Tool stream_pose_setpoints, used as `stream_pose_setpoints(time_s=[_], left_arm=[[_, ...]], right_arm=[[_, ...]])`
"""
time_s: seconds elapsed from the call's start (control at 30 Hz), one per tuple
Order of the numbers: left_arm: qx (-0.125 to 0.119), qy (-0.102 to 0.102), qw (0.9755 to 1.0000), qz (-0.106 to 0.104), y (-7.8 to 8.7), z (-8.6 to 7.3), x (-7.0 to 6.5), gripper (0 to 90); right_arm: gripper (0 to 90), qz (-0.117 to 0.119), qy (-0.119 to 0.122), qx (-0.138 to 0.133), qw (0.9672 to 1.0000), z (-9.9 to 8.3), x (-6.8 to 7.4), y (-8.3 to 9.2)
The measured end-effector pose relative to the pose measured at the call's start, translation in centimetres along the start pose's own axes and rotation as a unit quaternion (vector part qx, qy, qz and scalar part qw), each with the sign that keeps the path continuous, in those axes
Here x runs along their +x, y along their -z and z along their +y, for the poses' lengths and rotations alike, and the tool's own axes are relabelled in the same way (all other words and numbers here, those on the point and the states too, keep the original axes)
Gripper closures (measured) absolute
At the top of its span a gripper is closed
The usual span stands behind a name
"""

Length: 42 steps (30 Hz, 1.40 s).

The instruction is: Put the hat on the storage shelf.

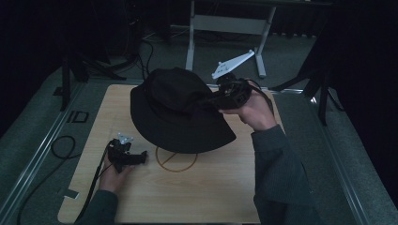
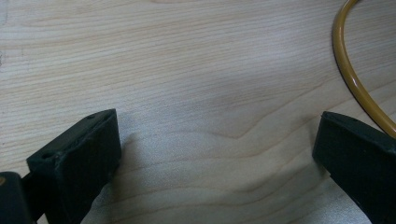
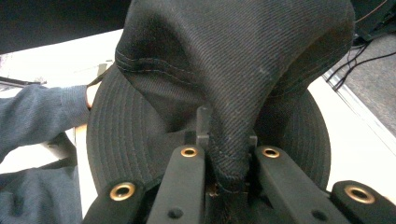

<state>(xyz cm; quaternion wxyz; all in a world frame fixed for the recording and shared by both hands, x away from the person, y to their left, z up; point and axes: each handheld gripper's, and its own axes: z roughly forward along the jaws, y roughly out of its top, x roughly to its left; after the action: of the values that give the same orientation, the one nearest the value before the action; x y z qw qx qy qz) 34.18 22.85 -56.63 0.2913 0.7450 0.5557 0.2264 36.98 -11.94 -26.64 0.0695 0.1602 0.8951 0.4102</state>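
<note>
One black bucket hat (image 1: 180, 112) is held up over the far half of the wooden bench (image 1: 197, 192) by the right gripper (image 1: 213, 100).

The hat is tilted, its brim hanging low toward the bench, and a fold of its crown is seen pinched between the right gripper's fingers (image 3: 184, 182) in the right gripper view. The left gripper (image 1: 141, 158) is rested on the bench near its left edge, well apart from the hat, with its fingers (image 2: 79, 158) spread wide over bare wood. A yellow ring (image 1: 176, 161) marked on the bench is partly covered by the brim and lies just beside the left gripper.
</note>
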Motion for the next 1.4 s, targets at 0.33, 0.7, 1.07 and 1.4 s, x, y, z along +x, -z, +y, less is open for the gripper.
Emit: stream_pose_setpoints(time_s=[0.33, 0.7, 1.07, 1.4], left_arm=[[0.0, 0.0, 1.0, 0.001, 0.0, 0.0, 0.0, 1.3], [0.0, 0.0, 1.0, 0.001, 0.0, 0.0, 0.0, 1.3], [-0.001, 0.0, 1.0, 0.001, 0.0, 0.0, 0.0, 1.2], [-0.001, 0.0, 1.0, 0.0, 0.0, 0.0, 0.0, 1.3]], right_arm=[[86.9, 0.006, 0.0, 0.009, 0.9999, 0.0, 0.2, -1.0], [86.7, 0.01, -0.001, 0.013, 0.9999, 0.0, 0.4, -1.9], [86.3, 0.006, -0.002, 0.024, 0.9997, -0.2, 0.2, -2.7], [84.8, 0.001, -0.005, 0.037, 0.9993, -0.3, 0.0, -3.4]])
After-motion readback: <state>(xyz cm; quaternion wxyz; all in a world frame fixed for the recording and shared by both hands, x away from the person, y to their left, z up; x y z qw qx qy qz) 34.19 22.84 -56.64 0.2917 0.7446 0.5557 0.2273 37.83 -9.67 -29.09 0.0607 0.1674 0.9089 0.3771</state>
